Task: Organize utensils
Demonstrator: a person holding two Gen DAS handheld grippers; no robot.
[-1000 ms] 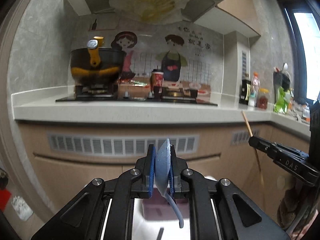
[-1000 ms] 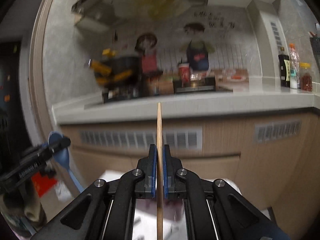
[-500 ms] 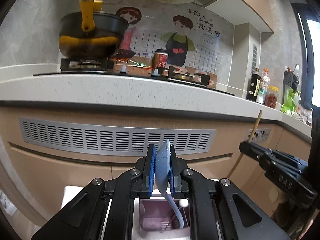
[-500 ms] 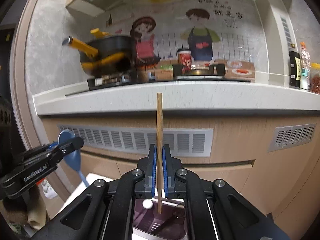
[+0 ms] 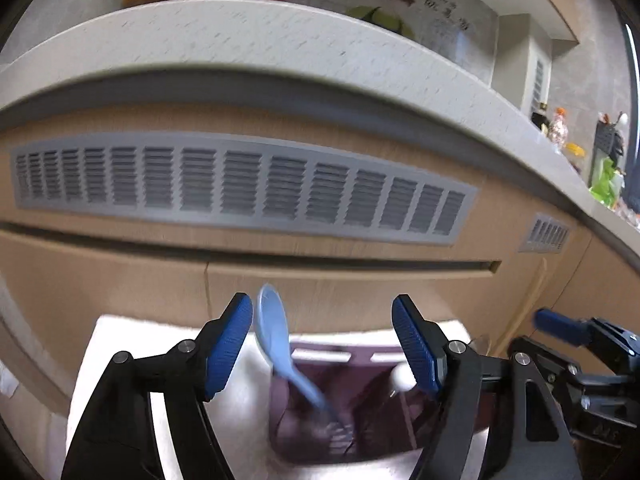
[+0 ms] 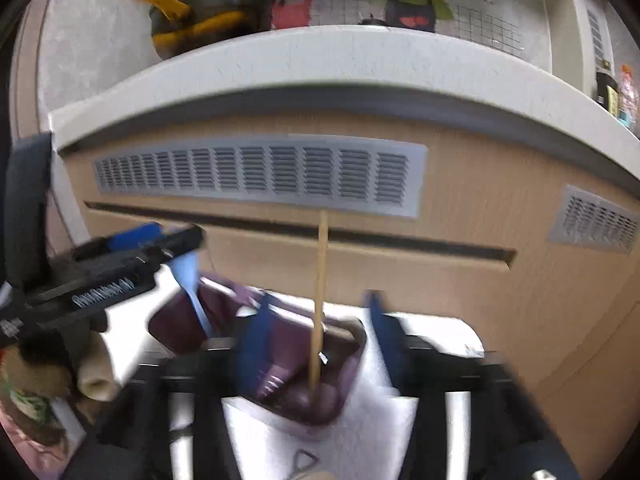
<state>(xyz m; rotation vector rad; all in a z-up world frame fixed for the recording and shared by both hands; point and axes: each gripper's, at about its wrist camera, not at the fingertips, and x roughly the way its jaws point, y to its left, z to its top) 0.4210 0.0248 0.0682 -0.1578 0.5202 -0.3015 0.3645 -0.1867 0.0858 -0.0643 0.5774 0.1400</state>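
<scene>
**A:** Where are the utensils?

**B:** A pale blue spoon (image 5: 272, 332) stands bowl-up, its handle slanting down into a dark purple holder (image 5: 316, 436) on a white surface (image 5: 132, 344) in front of wooden cabinet doors (image 5: 120, 272). A wooden chopstick (image 6: 320, 300) stands nearly upright, its lower end inside the same holder.

**A:** What would make this step go well?

**B:** I judge this to be the drop-off. Each piece should settle tip-down in the holder before the tools lift away, straight up, so neither one gets knocked over or dragged out.

**A:** And the tongs?

**B:** The left gripper (image 5: 322, 340) has just been opening. Its blue pads (image 5: 230, 344) stand wide apart, and the spoon sits between them, close to the left-hand pad; it looks released, though the blur keeps me from ruling out a light touch. The right gripper (image 6: 316, 340) has also just been opening. Its jaws are spread, with the chopstick standing free in the gap, touching neither side.
</scene>
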